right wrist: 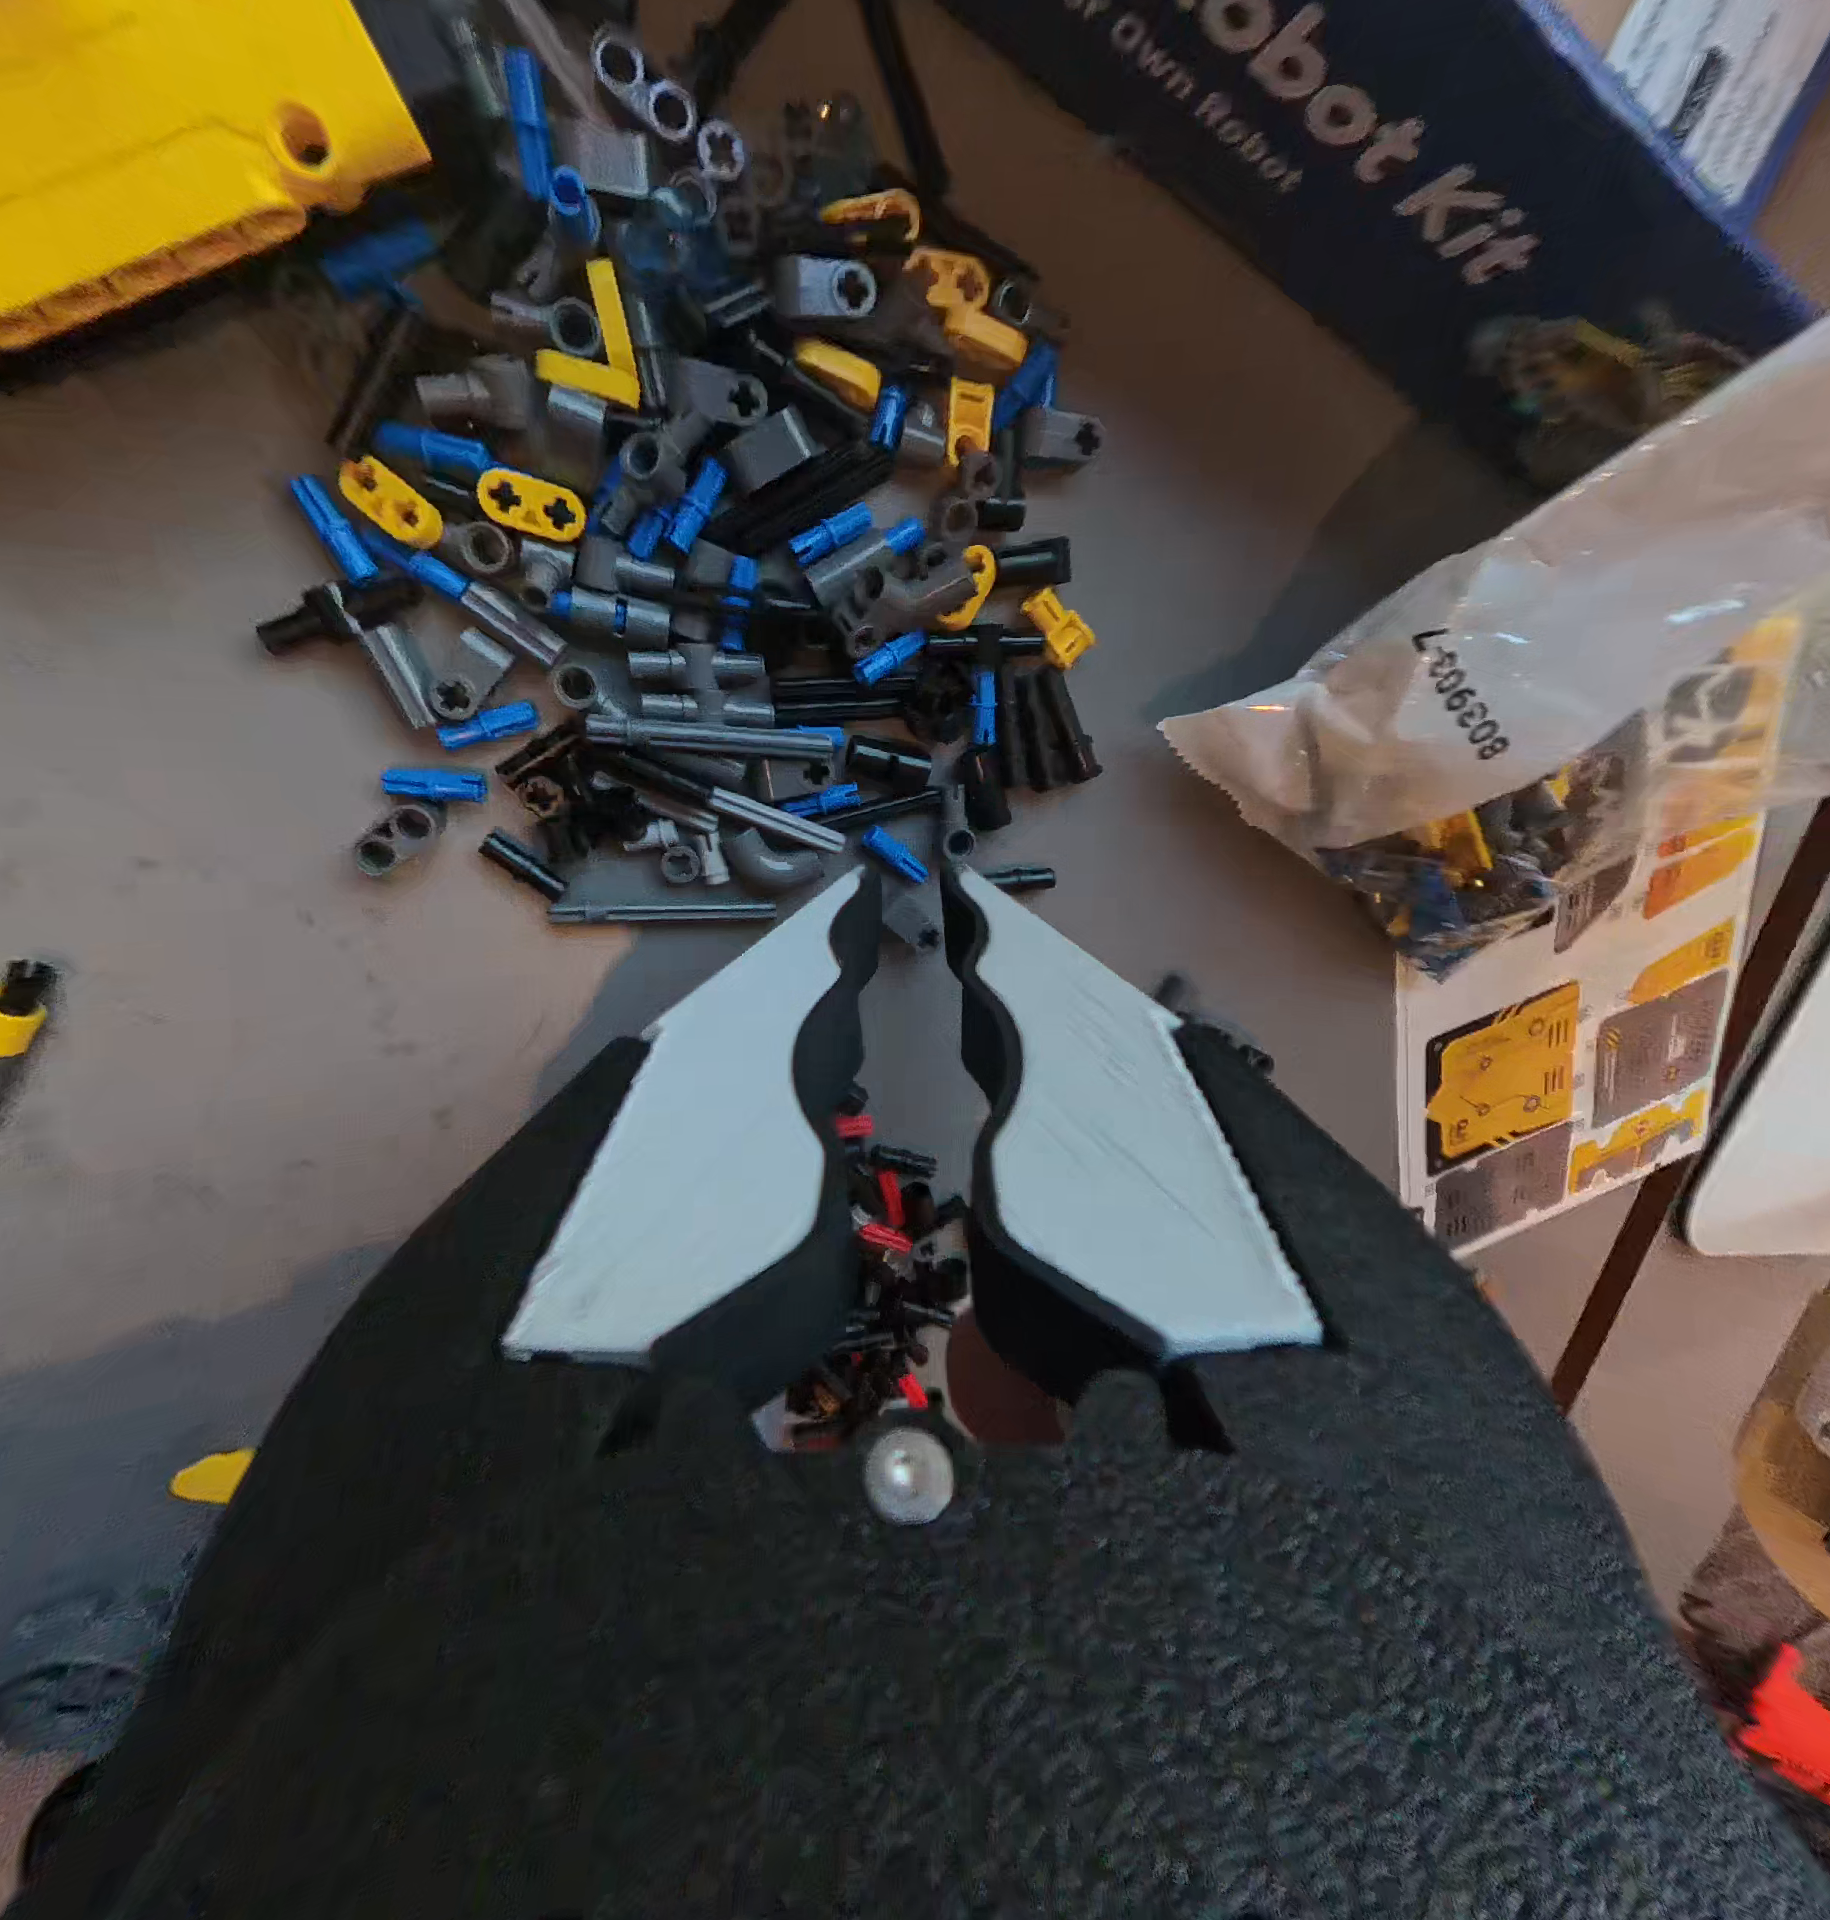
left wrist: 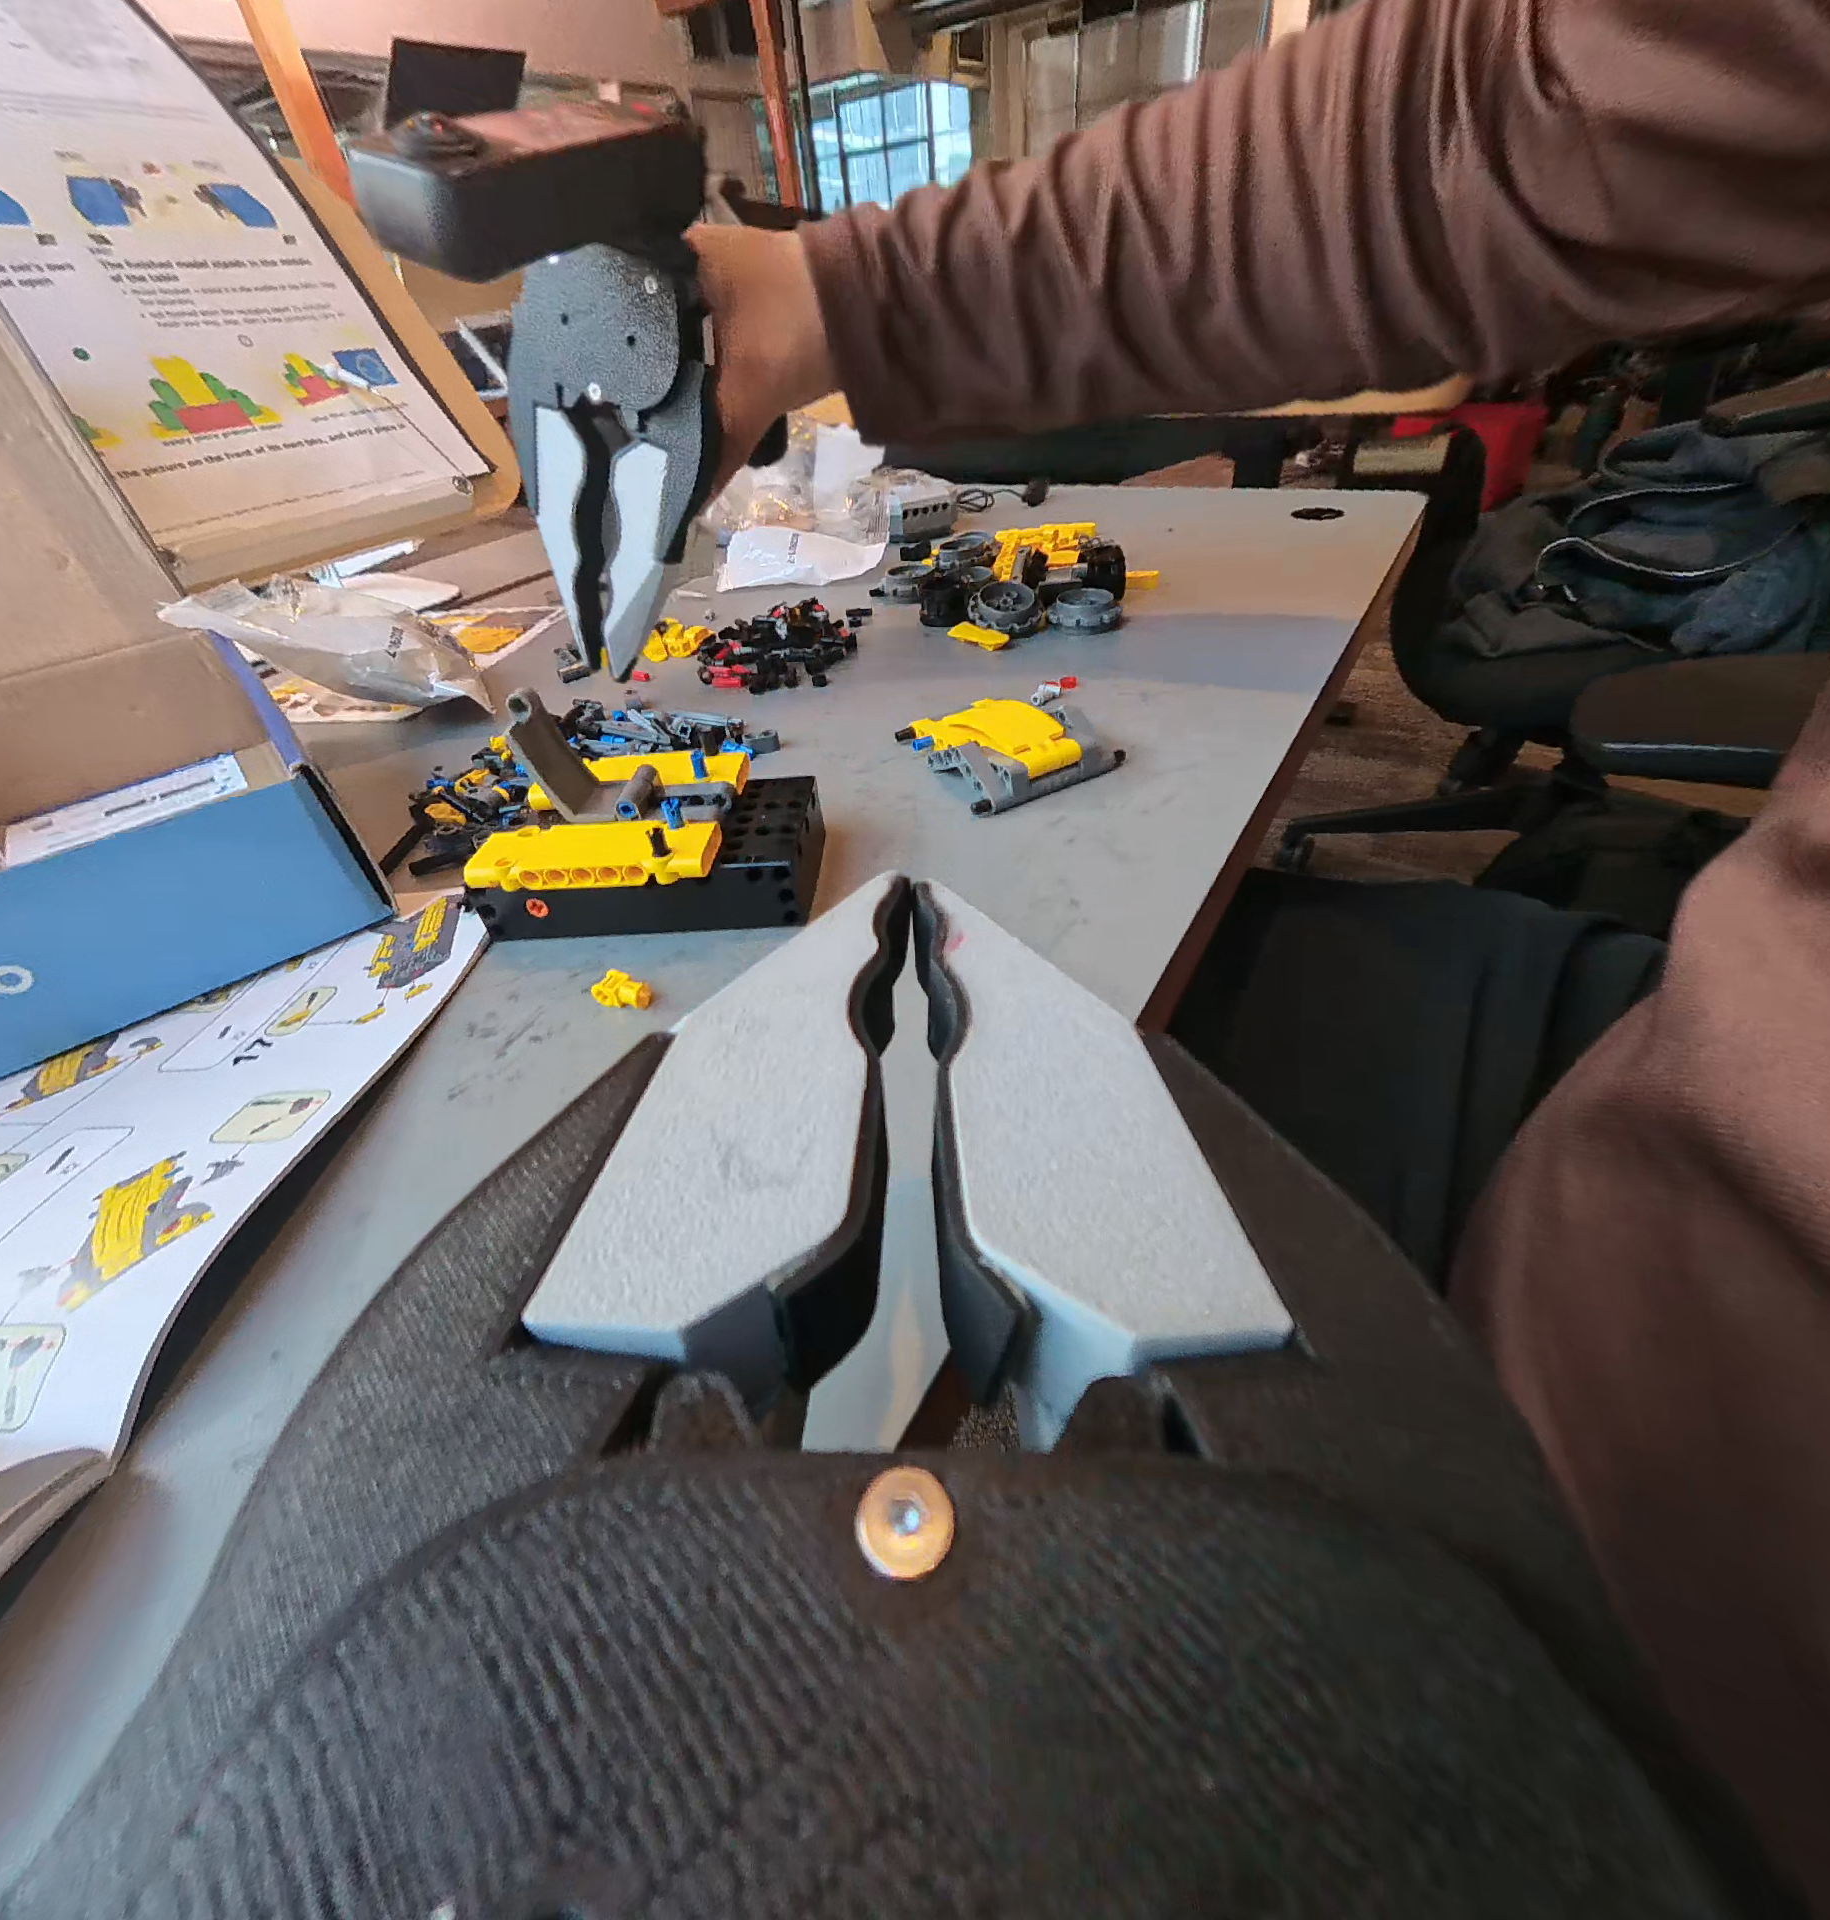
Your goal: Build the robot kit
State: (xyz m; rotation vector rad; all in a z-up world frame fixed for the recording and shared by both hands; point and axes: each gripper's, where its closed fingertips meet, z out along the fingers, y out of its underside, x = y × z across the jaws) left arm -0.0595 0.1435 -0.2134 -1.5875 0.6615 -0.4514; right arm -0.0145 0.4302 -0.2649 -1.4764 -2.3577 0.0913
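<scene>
Left gripper [left wrist: 909,891] hovers over the grey surface [left wrist: 1150,883], jaws pressed together and empty, with a black-and-yellow assembly [left wrist: 662,852] just ahead-left. Right gripper [right wrist: 911,883] points down, narrowly parted, at the near edge of the parts pile [right wrist: 682,540]. A small grey piece [right wrist: 916,923] sits between its tips; whether it is pinched, I cannot tell.

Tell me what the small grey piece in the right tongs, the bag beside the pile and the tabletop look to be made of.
Small grey piece: likely moulded hard plastic, matte, with a cross-shaped hole. Bag: thin clear plastic film, crinkled and glossy. Tabletop: smooth grey, probably laminate, scuffed and dull.
</scene>
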